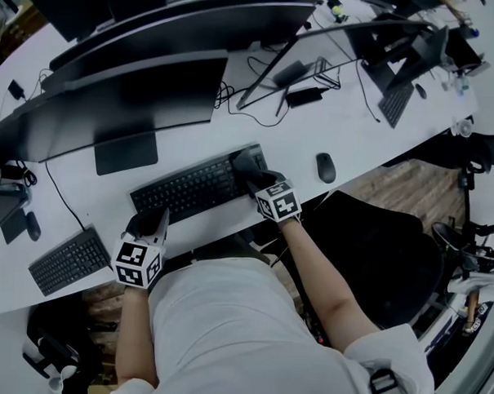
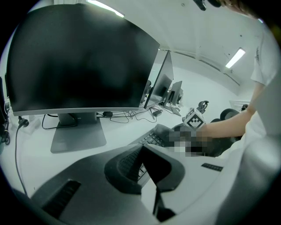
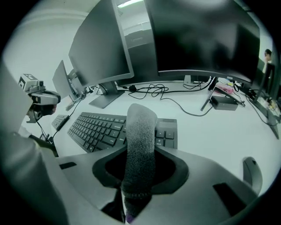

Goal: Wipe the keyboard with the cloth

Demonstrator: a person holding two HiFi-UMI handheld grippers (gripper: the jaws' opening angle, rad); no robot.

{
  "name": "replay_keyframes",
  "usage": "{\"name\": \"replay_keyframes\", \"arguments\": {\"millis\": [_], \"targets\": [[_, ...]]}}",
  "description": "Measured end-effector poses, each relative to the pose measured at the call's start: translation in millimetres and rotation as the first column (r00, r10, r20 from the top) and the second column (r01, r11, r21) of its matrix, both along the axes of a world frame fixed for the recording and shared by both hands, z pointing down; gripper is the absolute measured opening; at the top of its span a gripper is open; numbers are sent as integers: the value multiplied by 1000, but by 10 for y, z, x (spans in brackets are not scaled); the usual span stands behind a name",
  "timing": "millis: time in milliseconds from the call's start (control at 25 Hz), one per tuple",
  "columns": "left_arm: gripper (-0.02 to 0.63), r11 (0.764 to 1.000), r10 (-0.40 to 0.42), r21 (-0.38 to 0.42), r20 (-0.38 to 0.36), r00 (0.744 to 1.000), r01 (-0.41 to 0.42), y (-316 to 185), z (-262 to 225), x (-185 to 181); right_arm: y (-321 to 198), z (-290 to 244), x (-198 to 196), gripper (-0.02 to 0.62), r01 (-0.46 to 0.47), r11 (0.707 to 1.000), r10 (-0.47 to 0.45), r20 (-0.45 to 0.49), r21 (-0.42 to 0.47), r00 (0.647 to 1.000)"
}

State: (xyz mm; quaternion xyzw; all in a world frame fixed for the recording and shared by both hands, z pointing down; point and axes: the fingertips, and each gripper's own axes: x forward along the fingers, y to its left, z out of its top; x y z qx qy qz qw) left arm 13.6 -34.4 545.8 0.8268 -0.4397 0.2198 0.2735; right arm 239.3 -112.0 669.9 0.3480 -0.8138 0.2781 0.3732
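Observation:
A black keyboard (image 1: 200,188) lies on the white desk (image 1: 347,139) in front of the monitors. My right gripper (image 1: 252,172) is over the keyboard's right end, shut on a grey fuzzy cloth (image 3: 140,145) that sticks up between its jaws. In the right gripper view the keyboard (image 3: 101,127) spreads out just behind the cloth. My left gripper (image 1: 148,224) sits at the keyboard's front left corner. Its jaws look closed with nothing seen between them, and keys (image 2: 131,162) show just beyond them.
A mouse (image 1: 325,167) lies to the right of the keyboard. A second keyboard (image 1: 69,261) sits at the desk's left front. Large dark monitors (image 1: 128,105) and their stand (image 2: 77,136) line the back, with cables behind. A black chair (image 1: 375,247) stands at the right.

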Motion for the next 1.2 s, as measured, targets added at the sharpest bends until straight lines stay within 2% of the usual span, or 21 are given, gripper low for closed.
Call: {"name": "replay_keyframes", "arguments": {"millis": [680, 1200], "targets": [[0, 1000, 18, 2, 7, 1000, -18, 28, -15, -34, -37, 57, 579, 132, -106, 994, 108, -99, 27, 989], [0, 1000, 1, -15, 20, 1000, -1, 197, -9, -469, 155, 78, 525, 130, -104, 991, 124, -267, 85, 956]]}}
